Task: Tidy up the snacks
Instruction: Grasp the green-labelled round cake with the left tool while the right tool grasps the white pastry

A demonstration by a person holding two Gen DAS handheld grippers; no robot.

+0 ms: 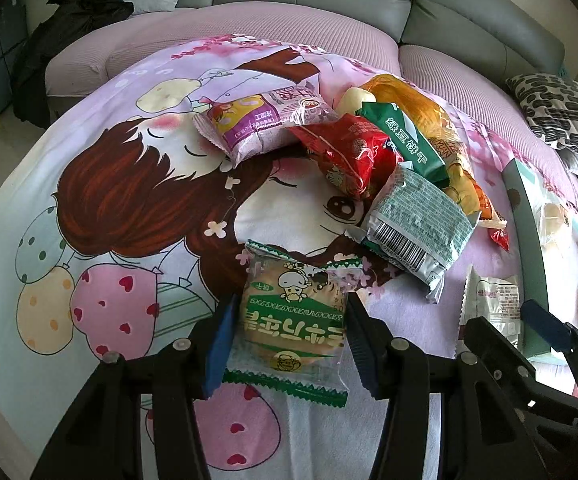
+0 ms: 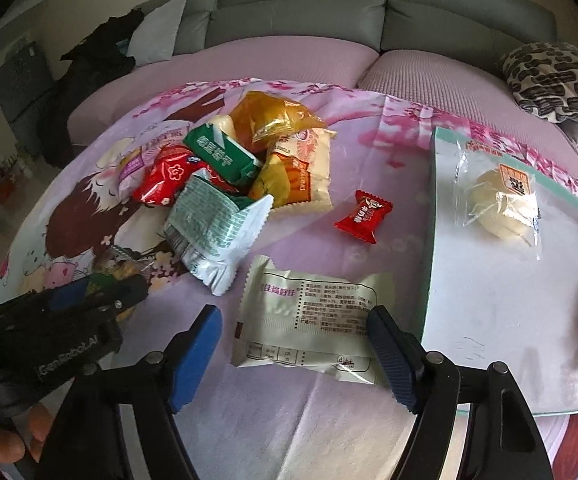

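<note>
I had the left gripper (image 1: 289,336) closed on the green biscuit packet (image 1: 293,320), left of the tray (image 2: 489,300). The right gripper (image 2: 295,344) straddled the cream packet (image 2: 309,320) just beside the tray, jaws wide, apparently not yet pressing. Next, I judged, I should close them and lift it in.

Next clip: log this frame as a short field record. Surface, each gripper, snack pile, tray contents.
surface: cartoon-print cloth
left gripper: closed on the green biscuit packet
right gripper: straddling the cream packet, grip unclear
pile: mixed packets, a red packet among them
loose: red candy beside tray
tray: wrapped bun
</note>
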